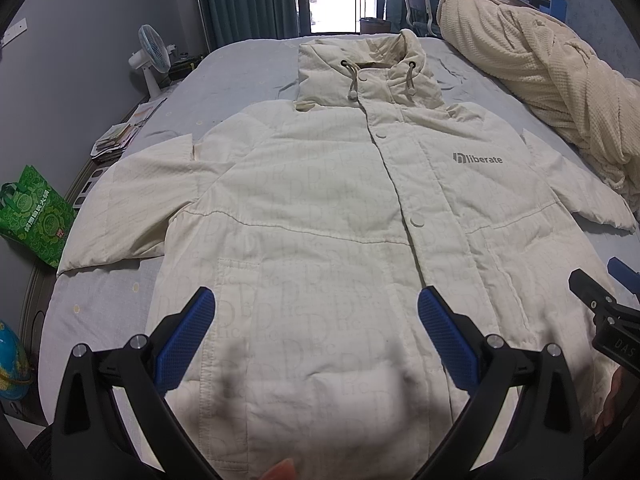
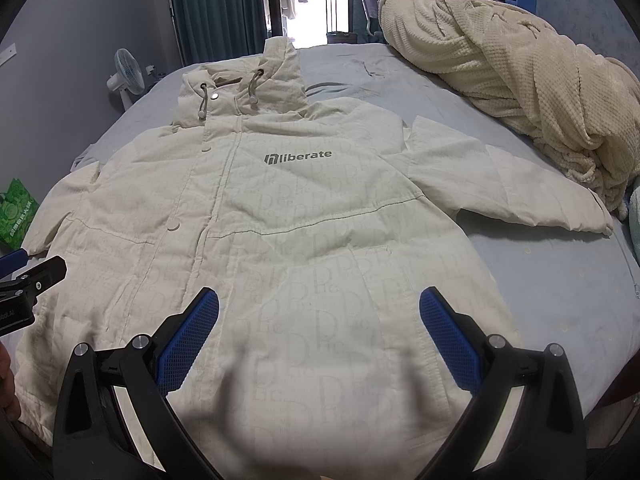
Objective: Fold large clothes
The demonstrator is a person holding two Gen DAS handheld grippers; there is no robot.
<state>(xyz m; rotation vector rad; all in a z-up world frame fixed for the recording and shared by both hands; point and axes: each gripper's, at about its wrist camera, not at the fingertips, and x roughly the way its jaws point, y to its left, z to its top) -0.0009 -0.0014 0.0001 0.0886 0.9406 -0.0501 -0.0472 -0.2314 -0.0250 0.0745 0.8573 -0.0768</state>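
Both grippers hang over the hem end of the jacket with their blue-padded fingers spread wide and nothing between them. Left gripper (image 1: 316, 332) sits above the jacket's (image 1: 320, 208) lower front, over the side with the stitched pocket; right gripper (image 2: 320, 332) sits above the other lower front panel, next to its own pocket seam. Each shows at the edge of the other's view, so they are side by side and apart.

Cream and quilted, the jacket lies face up and flat on the bed (image 1: 240, 64), snapped shut down the front, both sleeves out to the sides, hood (image 1: 360, 72) at the far end with two drawcords. A grey "liberate" logo (image 2: 298, 157) is on the chest.

Beyond the jacket's sleeve on the right, a cream blanket (image 2: 520, 80) is heaped along the bed's far right side. Off the left side stand a fan (image 1: 152, 52) and a green bag (image 1: 32, 216), with teal curtains (image 2: 216, 8) behind.
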